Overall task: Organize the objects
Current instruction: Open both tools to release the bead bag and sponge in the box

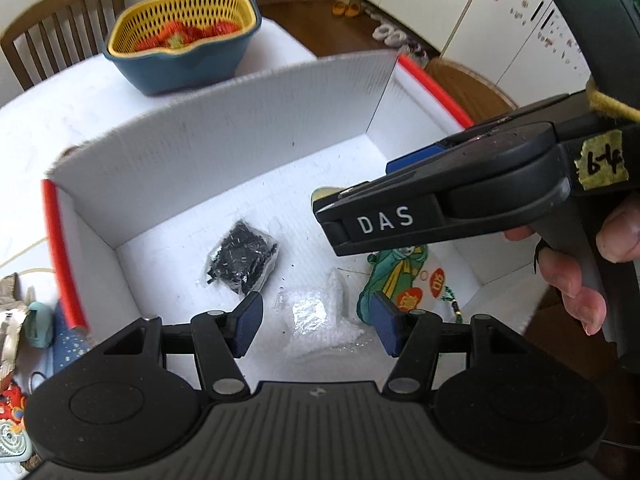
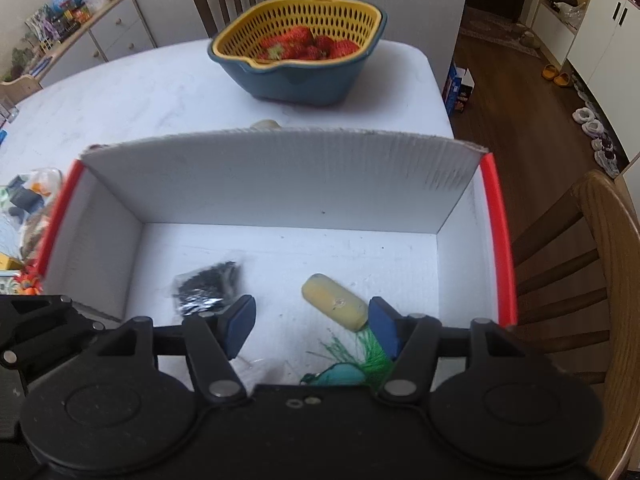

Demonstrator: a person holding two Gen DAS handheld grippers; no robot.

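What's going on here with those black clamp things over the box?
A person is sorting small items into a white box using a hand-held gripper in each hand. Both the left gripper and the right gripper hang open and empty above it. Inside lie a bag of black bits, a clear bag of white bits, a yellow piece and a green charm.

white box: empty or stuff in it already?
Not empty. On the white box floor lie a bag of black bits, a yellow piece and a clear bag of white beads.

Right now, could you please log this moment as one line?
left gripper: open, empty | right gripper: open, empty | box: black bag, clear bag, yellow piece, charm
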